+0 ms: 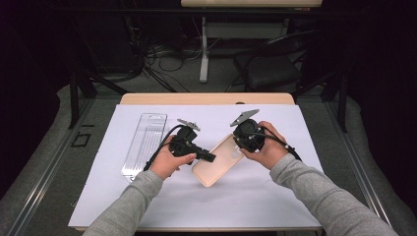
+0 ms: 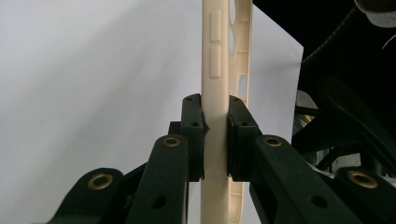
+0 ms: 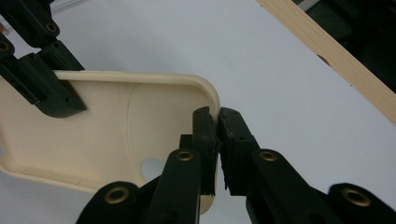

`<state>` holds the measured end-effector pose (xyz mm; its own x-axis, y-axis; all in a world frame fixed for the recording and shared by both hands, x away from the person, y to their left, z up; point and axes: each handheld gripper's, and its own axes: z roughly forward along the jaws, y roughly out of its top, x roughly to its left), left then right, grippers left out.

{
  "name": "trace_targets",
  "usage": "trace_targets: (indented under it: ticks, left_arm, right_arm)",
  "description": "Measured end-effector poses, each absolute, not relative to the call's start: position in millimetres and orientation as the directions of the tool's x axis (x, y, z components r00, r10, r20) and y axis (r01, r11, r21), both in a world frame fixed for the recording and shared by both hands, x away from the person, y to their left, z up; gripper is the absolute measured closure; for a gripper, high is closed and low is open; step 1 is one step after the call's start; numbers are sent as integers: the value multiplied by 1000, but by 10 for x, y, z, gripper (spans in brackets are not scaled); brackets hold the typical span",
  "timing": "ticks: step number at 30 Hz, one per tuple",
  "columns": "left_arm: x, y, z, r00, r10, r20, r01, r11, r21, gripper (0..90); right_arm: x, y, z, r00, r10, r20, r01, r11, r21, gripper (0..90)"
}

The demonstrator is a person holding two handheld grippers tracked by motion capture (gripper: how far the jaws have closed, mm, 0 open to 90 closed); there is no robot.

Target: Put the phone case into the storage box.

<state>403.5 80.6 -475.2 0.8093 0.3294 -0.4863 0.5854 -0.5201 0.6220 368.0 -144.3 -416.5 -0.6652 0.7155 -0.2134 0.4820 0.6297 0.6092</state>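
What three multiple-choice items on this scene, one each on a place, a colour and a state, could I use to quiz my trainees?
1. Where does the clear tray lie?
A. left of the case
B. right of the case
C. on the case

2. What colour is the case?
A. blue
B. cream
C. red

3. How is the left tool?
A. wide open
B. shut on the case
C. lying on the table

Answers:
1. A, the high view shows the tray beyond the left hand.
2. B, all views show it cream.
3. B, its own view shows both pads pressed on the case's edge.
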Motion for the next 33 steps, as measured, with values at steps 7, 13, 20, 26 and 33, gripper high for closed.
trace_targets:
  ticks: [7,13,20,26,33]
  left_arm:
    - [4032,807,-4749,811,332,-481,584,-517,626,805]
    - [4031,807,-4748,811,332,-482,584,-515,628,806]
    - [4040,815,-4746,809,331,-487,587,-509,630,806]
    - [4048,831,-4740,807,342,-482,590,-501,633,806]
    - [4056,882,-4722,809,347,-475,588,-480,650,805]
  right_arm:
    - [3680,-1441,-4166,-664,717,-212,482,628,611,852]
    - [3689,-1447,-4162,-666,719,-201,488,623,611,844]
    - [3700,-1458,-4149,-674,717,-179,490,615,618,786]
    - [3687,-1458,-4132,-684,709,-171,480,614,627,727]
    - [3686,-1469,-4096,-687,707,-168,467,607,643,645]
